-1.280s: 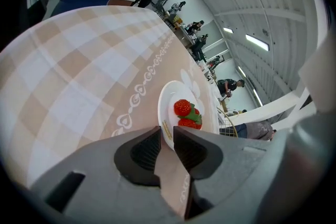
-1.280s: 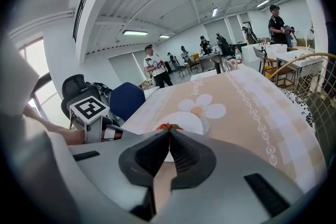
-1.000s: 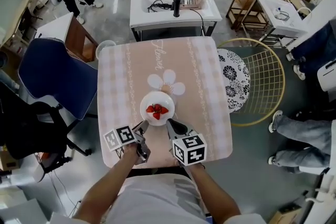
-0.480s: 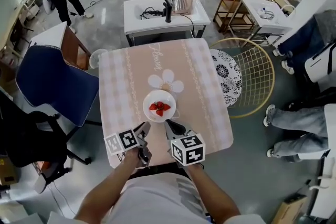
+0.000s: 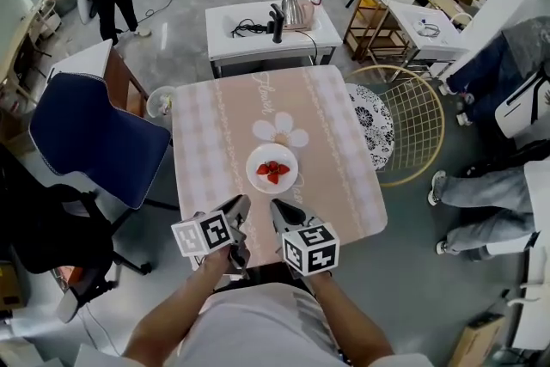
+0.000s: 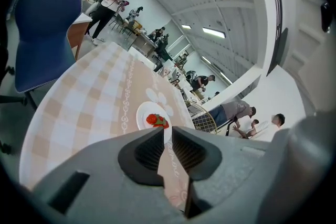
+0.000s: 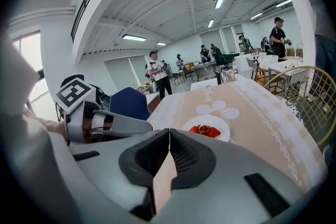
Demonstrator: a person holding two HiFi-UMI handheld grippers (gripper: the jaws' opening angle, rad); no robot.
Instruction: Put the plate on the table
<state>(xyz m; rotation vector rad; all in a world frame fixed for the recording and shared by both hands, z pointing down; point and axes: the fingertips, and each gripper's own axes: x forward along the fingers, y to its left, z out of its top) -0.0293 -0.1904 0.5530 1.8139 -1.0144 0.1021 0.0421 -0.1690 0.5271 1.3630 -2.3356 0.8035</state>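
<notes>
With the plate (image 5: 272,168) resting mid-desk (image 5: 206,142), your left gripper (image 5: 240,204) barely parted and your right gripper (image 5: 278,209) pinched together, both empty and near it, a careless forward swing could shove the plate and spill its strawberries (image 5: 273,172).

Bare tablecloth (image 5: 335,159) all round the plate (image 5: 258,177)

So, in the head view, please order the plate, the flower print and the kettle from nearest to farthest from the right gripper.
From the right gripper:
1. plate, just ahead of it.
2. flower print, beyond the plate.
3. kettle, on the white table farther back.
</notes>
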